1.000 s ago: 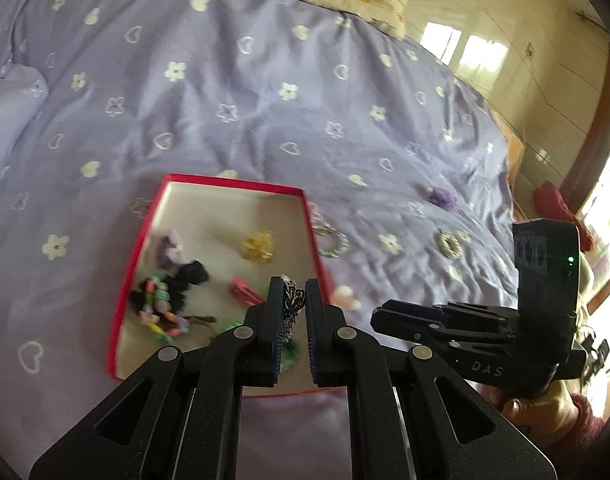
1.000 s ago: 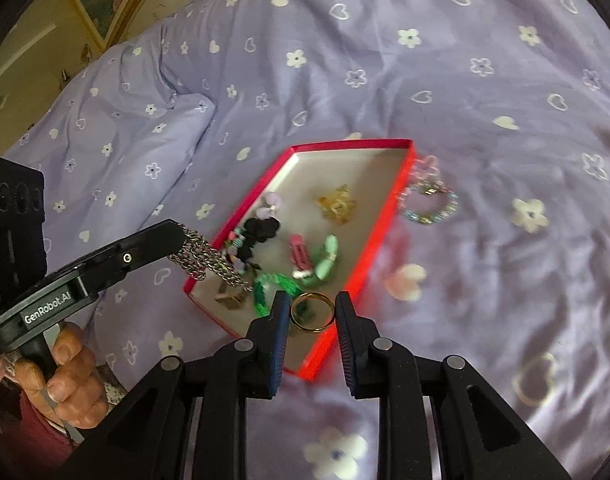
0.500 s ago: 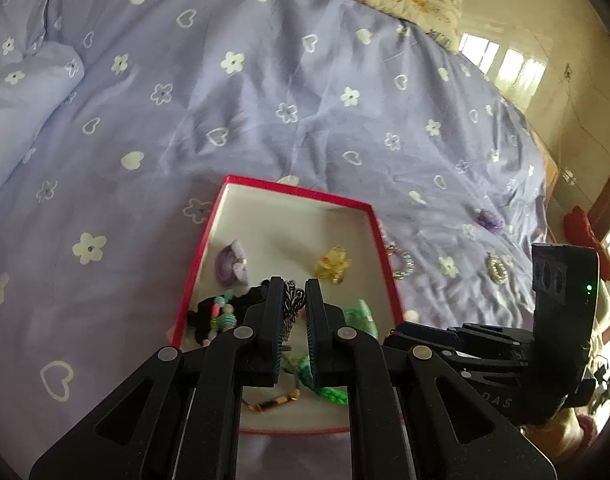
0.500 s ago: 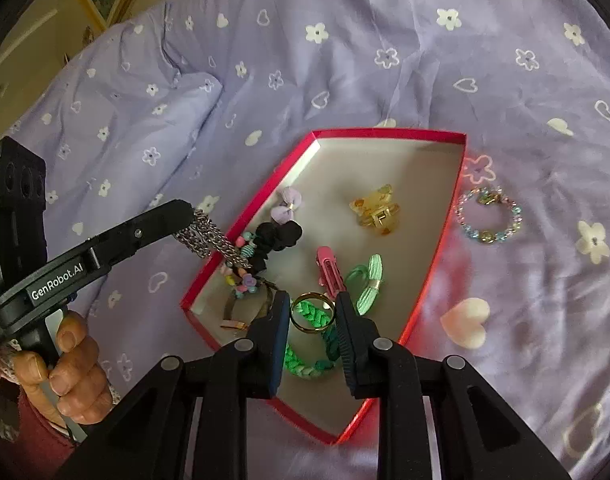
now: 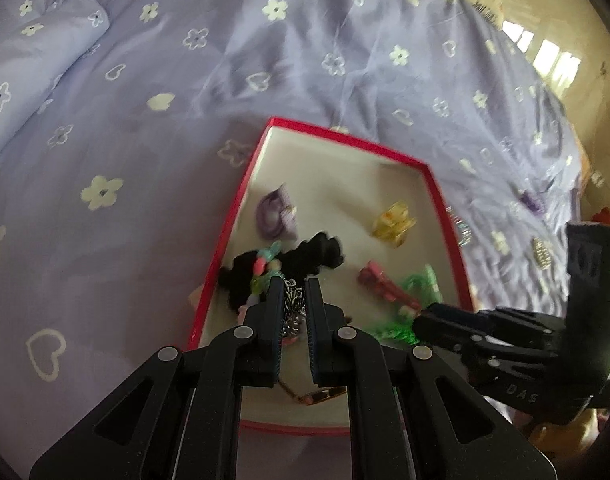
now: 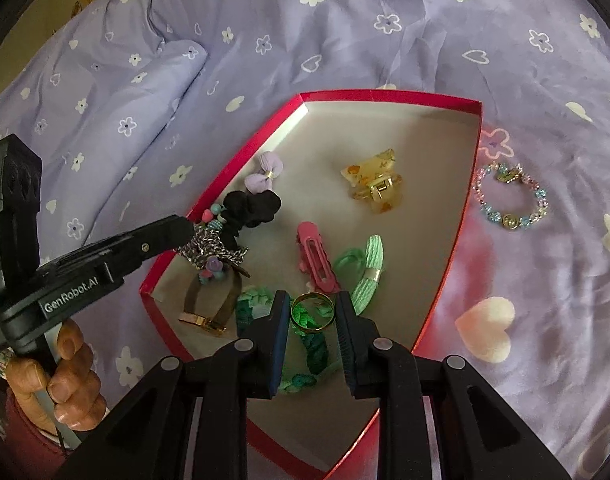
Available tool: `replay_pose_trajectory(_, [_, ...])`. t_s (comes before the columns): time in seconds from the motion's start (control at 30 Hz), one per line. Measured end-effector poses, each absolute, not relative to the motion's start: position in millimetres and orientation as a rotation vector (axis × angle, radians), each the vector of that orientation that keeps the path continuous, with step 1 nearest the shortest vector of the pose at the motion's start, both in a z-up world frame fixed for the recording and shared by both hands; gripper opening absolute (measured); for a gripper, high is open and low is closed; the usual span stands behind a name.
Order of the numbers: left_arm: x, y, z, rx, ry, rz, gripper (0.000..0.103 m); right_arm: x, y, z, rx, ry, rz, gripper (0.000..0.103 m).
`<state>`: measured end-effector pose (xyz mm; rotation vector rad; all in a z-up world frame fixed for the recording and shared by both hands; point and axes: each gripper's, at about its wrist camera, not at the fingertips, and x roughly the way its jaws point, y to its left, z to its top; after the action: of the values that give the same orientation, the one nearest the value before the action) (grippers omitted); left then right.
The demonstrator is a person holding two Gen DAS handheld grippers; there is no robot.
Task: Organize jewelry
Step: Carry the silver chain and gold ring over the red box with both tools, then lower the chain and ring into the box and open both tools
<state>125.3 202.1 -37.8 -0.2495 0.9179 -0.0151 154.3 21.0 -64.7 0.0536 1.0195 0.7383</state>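
A red-rimmed box point(image 6: 461, 216) point(image 5: 345, 138) lies on the purple bedspread and holds hair clips and bands. My left gripper point(image 5: 293, 300) is shut on a silver chain point(image 5: 293, 308), also seen from the right wrist point(image 6: 209, 246), low over the box's left part by a black scrunchie point(image 6: 257, 206). My right gripper point(image 6: 312, 312) is shut on a gold ring point(image 6: 312, 313) above a green braided band point(image 6: 309, 344) inside the box. A beaded bracelet point(image 6: 511, 196) lies on the bed right of the box.
In the box are a yellow claw clip point(image 6: 375, 186), a pink clip point(image 6: 315, 260), a lilac bow point(image 6: 265, 172) and a mint band point(image 6: 365, 268). A purple item point(image 5: 531, 200) and a silver piece point(image 5: 541, 254) lie on the bed at the right. A pillow point(image 6: 105, 92) lies left.
Both grippers have moved forward and down over the box, each still holding its piece. The chain now hangs into the box beside the scrunchie; the ring is over the green band.
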Motion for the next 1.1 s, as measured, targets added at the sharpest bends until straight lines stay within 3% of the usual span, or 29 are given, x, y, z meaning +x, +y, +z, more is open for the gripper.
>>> replay_pose_trajectory(1.1, [127, 202, -52, -0.207, 0.974, 0.051, 0.009, 155, 35, -69, -0.030, 1.008, 0.725, 0.025])
